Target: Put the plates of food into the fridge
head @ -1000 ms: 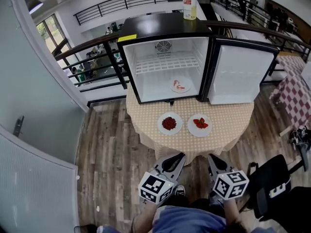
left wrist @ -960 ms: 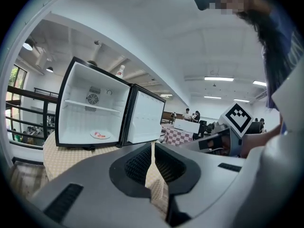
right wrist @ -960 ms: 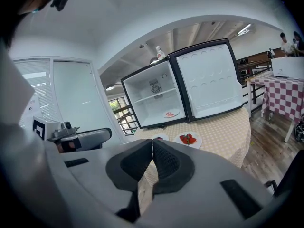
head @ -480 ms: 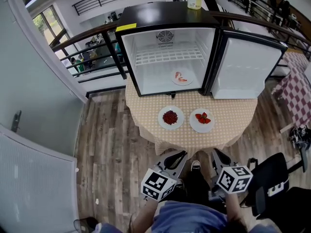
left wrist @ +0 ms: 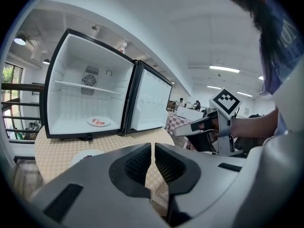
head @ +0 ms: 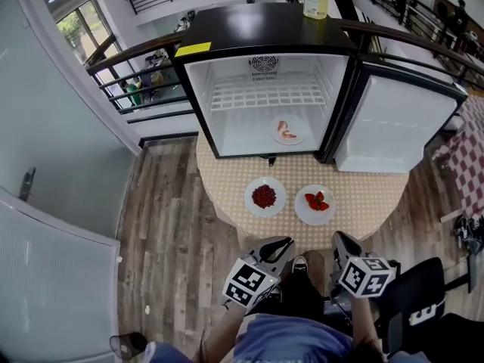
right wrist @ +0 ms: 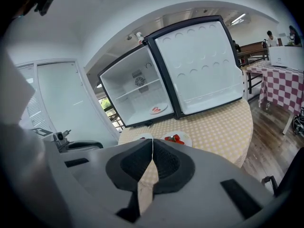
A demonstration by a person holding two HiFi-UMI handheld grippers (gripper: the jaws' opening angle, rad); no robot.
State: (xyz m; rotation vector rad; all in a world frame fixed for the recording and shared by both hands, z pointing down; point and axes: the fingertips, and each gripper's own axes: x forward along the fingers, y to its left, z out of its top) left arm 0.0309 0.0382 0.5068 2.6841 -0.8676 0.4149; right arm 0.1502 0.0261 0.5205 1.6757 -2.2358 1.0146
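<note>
Left gripper [head: 275,246] and right gripper [head: 343,243] neared the table [head: 370,195], jaws closed, empty; each stiff, light, breakable plate [head: 250,197] likely needed a rim grip

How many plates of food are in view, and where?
3. One plate of pinkish food lies on the floor of the fridge. Two stand side by side on the table in front: the dark-red berry plate at left, the strawberry plate at right. None looks hidden.
</note>
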